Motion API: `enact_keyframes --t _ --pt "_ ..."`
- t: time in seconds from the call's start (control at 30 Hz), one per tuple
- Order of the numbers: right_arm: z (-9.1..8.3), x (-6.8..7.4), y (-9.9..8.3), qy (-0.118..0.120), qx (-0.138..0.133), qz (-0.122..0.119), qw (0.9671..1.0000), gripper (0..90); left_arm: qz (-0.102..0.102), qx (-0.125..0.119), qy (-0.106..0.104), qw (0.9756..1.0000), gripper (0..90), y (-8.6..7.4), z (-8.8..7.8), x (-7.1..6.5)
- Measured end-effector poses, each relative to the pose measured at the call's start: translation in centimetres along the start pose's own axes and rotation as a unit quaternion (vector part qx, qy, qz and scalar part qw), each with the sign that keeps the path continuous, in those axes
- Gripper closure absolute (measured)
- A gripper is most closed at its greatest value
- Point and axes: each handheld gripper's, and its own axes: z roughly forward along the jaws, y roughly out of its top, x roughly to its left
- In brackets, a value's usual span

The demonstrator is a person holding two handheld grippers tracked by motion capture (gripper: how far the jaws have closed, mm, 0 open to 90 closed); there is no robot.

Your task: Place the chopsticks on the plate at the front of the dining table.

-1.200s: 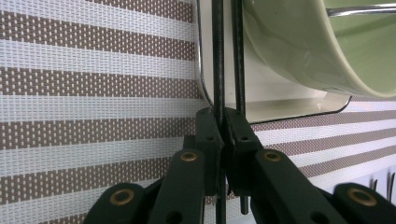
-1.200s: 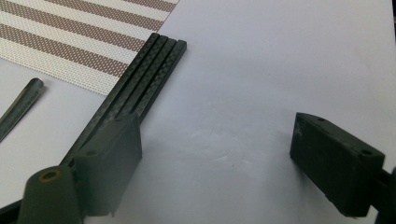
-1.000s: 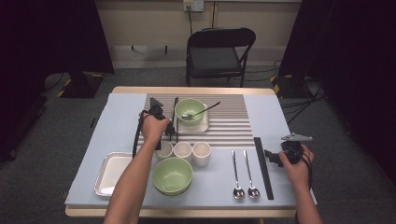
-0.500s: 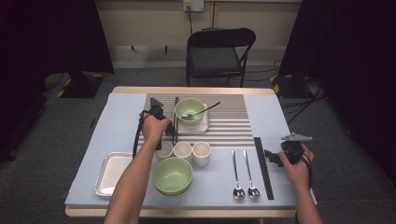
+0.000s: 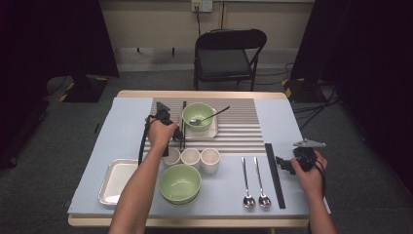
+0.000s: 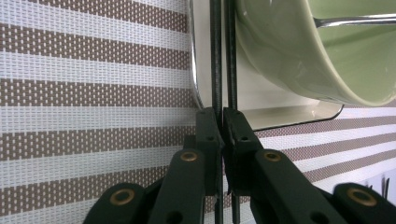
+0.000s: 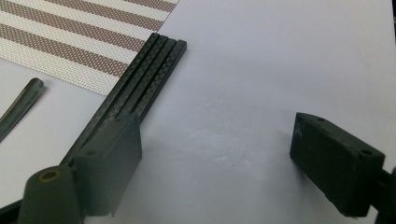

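A pair of thin black chopsticks [image 6: 223,56] is pinched between the closed jaws of the left hand-held gripper [image 6: 222,122], just beside a glossy green bowl [image 6: 299,51] set on a small shiny tray [image 6: 261,100] over a woven striped mat [image 6: 93,74]. The right hand-held gripper [image 7: 215,140] is held wide open and empty over the smooth pale tabletop [image 7: 261,60]; a flat bundle of black textured sticks [image 7: 140,79] is seen beside its left jaw.

Overhead, facing twelve o'clock across the table [image 5: 122,112]; close along each gripper's jaws, sharing the striped mat [image 5: 243,127] [image 6: 93,93] [image 7: 70,32].
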Motion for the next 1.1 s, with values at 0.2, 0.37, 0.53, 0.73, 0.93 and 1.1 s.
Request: enact_keyframes --t 0.2,0.37,0.53,0.73,0.93,1.1 --pt "0.00 0.02 0.00 0.000 0.000 0.001 1.0000 15.1 0.000 0.001 -0.003 1.0000 85.8 0.00 0.05 -0.03" --pt "0.00 0.01 0.00 0.000 0.000 0.001 1.0000 15.1 0.007 0.001 -0.001 1.0000 85.9 0.05 -0.02 0.10" --pt "0.00 0.01 0.00 0.000 0.000 0.001 1.0000 15.1 0.002 -0.002 -0.005 1.0000 85.9 0.05 -0.06 0.04" --pt "0.00 0.01 0.00 0.000 0.000 0.001 1.0000 15.1 0.002 -0.001 -0.006 1.0000 85.8 0.04 -0.09 0.07" --pt "0.00 0.02 0.00 -0.001 0.000 0.000 1.0000 15.1 0.005 -0.002 -0.008 1.0000 85.5 0.05 -0.07 0.04" --pt "0.00 0.02 0.00 0.000 0.000 0.001 1.0000 15.1 0.000 -0.008 -0.011 0.9999 85.3 0.05 0.00 -0.04"
